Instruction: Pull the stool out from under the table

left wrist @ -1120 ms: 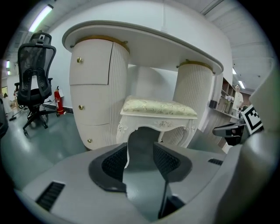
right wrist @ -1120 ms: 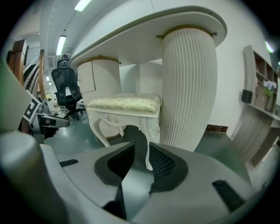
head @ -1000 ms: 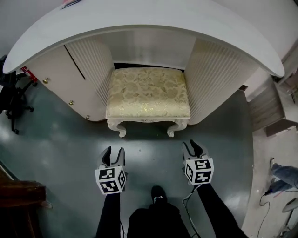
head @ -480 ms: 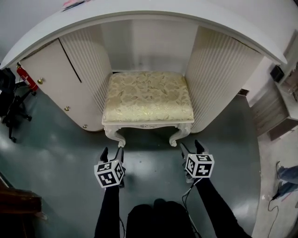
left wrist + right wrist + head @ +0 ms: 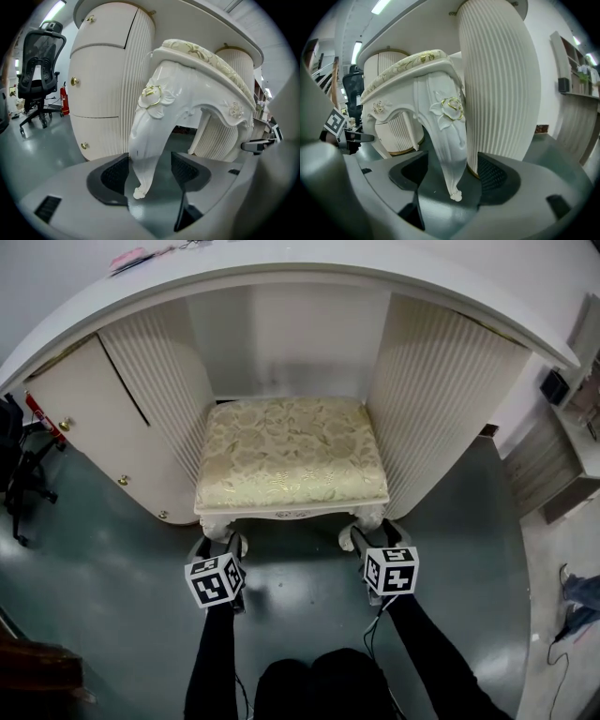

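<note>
Black sleeves (image 5: 214, 652); grey left tool (image 5: 217, 545) and right tool (image 5: 375, 538) bear black-and-white marker cubes (image 5: 215, 580).

Head view steeply down over stool (image 5: 292, 460) and table (image 5: 450, 282), gripper views low, close on its front legs (image 5: 149, 136), shared.

Both grippers (image 5: 220, 542) (image 5: 373, 535) just opened, now astride stool (image 5: 291, 460) legs
</note>
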`<state>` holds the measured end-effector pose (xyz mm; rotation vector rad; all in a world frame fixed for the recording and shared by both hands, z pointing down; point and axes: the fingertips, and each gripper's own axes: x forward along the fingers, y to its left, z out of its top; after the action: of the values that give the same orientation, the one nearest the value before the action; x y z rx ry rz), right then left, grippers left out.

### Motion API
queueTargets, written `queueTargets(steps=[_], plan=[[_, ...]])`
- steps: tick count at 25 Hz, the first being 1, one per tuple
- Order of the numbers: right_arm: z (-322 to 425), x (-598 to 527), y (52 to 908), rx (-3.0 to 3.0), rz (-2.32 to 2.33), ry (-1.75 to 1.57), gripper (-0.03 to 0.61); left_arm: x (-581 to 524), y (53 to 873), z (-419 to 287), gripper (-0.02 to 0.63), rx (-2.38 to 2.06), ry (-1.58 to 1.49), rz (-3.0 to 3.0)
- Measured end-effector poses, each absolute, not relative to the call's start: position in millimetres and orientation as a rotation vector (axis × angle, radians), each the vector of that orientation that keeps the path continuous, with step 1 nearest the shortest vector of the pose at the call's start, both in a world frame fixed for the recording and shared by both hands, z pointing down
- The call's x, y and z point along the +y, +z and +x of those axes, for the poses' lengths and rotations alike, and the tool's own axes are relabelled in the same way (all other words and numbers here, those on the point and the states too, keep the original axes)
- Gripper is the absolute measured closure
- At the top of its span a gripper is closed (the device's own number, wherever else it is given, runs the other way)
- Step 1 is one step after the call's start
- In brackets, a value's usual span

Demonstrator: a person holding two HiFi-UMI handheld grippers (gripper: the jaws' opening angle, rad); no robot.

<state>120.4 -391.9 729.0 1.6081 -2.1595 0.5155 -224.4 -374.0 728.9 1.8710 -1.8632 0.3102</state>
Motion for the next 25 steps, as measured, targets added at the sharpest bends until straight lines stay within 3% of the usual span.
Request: queueTargets(steps=[11, 14, 17, 25], plan=[[114.2, -427.7, 736.1, -2.147, 1.649, 0.470, 0.262, -402.6, 734.1, -230.3, 0.334, -1.885, 0.385, 1.895], [113.0, -430.7, 736.8, -2.130, 1.645, 0.420, 0.318, -405.2, 732.8, -229.6, 0.384, -1.899, 0.410, 1.910], [110.6, -430.0, 735.6, -2.133, 1.643, 0.389, 0.367, -404.0, 732.9, -228.5, 0.389, -1.892, 0.423, 1.923], [110.8, -429.6, 737.6, -2.108, 1.654, 0.412, 0.374, -403.8, 734.3, -228.7, 0.394, -1.881, 0.469, 1.921]])
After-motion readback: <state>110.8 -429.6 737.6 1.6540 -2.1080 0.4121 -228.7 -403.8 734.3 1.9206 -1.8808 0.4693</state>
